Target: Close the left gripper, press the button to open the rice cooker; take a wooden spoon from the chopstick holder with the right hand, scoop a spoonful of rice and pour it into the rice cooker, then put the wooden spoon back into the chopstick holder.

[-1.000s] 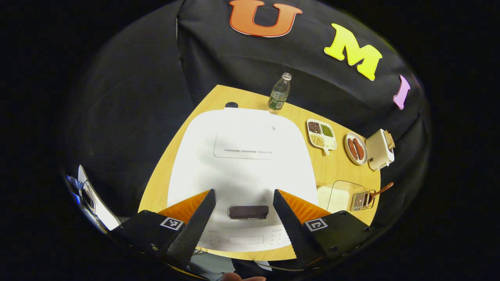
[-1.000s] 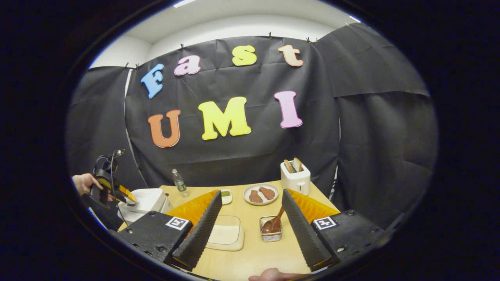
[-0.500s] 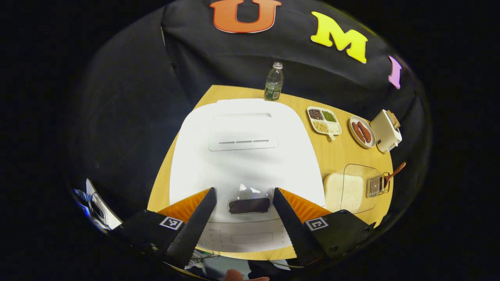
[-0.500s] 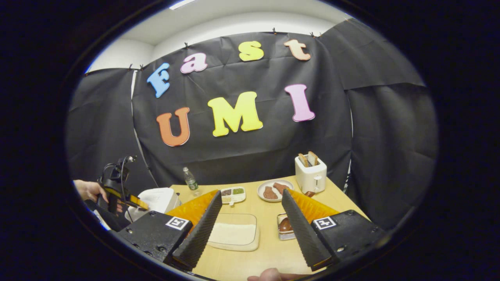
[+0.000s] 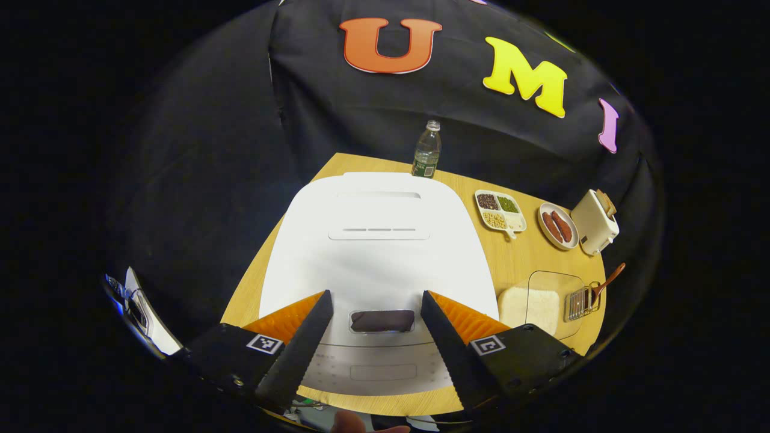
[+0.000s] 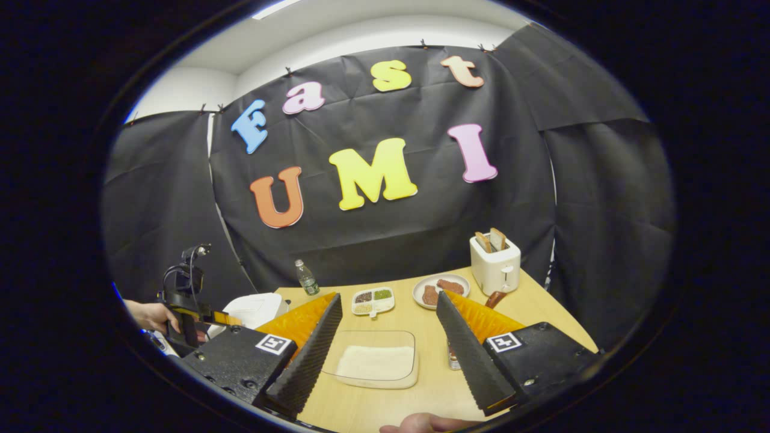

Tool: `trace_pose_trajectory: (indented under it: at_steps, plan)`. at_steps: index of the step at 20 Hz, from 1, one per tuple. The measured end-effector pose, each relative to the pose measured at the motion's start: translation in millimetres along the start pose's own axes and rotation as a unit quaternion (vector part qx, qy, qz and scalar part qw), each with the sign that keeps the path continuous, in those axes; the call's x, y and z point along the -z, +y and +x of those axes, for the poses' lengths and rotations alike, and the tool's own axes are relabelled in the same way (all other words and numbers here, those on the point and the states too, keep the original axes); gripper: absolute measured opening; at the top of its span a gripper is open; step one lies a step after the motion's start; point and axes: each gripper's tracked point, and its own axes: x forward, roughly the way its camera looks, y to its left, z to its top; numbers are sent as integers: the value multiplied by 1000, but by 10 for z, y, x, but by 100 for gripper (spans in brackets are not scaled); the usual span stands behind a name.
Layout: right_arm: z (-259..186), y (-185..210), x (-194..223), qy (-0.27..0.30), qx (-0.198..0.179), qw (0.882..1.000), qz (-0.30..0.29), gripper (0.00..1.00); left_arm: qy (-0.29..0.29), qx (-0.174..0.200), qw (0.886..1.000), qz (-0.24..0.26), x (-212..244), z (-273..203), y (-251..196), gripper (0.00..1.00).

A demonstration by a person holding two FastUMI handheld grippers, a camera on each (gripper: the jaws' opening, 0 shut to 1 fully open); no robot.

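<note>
No readable text; the rice cooker (image 5: 376, 252) panel print is too faint.

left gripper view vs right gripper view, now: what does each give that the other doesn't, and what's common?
Left gripper view: the dark rectangular button on the white rice cooker, seen from above. Right gripper view: a hand holding the left gripper at the cooker, plus the white ceiling. Both: cooker, clear plastic bottle, white four-compartment dish, white toaster, clear tray of rice.
</note>
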Motion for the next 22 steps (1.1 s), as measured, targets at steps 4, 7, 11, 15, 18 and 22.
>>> trace_pose_trajectory:
  at_steps: [4,7,11,15,18,22]
  plan:
    - [-27,237,-223,-24,-7,999,-43,100,-52,24,998,-36,-178,-211,-41,95]
    - [-63,436,-347,-41,-10,997,-69,100,-138,50,989,-14,-527,-734,-252,95]
    - [-201,845,-543,-65,-31,993,-89,100,-252,94,963,-2,-797,-1685,-548,95]
    - [-574,1085,-640,-86,-14,992,-92,99,-319,133,938,21,-700,-2345,-767,94]
    - [-908,1206,-691,-98,-1,991,-93,100,-356,151,921,41,-548,-2760,-920,94]
    - [-1272,1225,-782,-123,-2,988,-93,100,-391,154,905,67,-310,-3218,-1060,94]
